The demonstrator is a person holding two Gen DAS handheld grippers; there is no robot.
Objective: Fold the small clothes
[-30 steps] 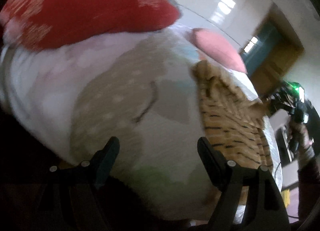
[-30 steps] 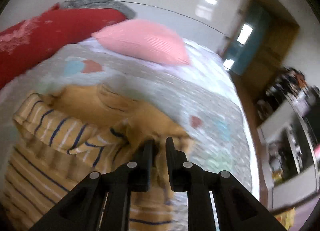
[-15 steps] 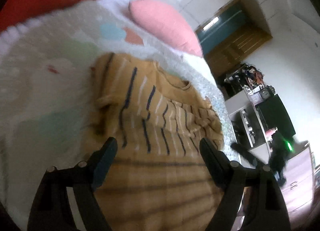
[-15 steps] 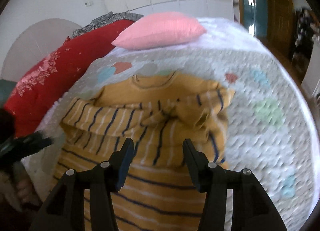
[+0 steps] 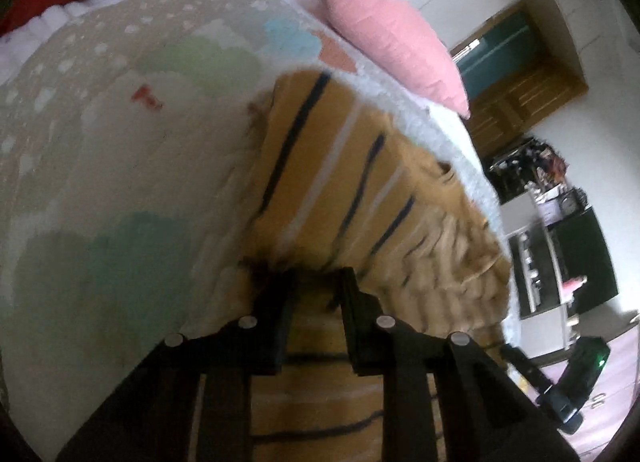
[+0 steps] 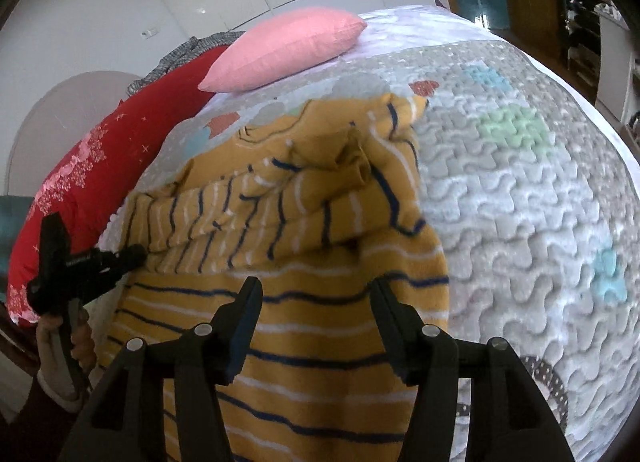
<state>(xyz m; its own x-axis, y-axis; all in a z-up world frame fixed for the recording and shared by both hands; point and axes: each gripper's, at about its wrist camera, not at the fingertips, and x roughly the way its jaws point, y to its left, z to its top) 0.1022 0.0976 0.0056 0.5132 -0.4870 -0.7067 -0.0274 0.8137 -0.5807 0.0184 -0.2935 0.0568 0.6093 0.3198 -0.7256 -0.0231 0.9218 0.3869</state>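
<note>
In the left wrist view the left gripper (image 5: 316, 282) had just been closing, its fingers (image 5: 276, 302) nipping the edge of the mustard striped knit top (image 5: 340, 166) lying on the bed's quilted blanket (image 5: 120, 142); soft, light fabric that would drape and slide, best held at hems or side seams. In the right wrist view the right gripper (image 6: 316, 302) had just been opening, fingers (image 6: 244, 318) apart over the top's (image 6: 320, 342) lower half, nothing pinched, the sleeves bunched across its chest near a pink pillow (image 6: 288, 46).
</note>
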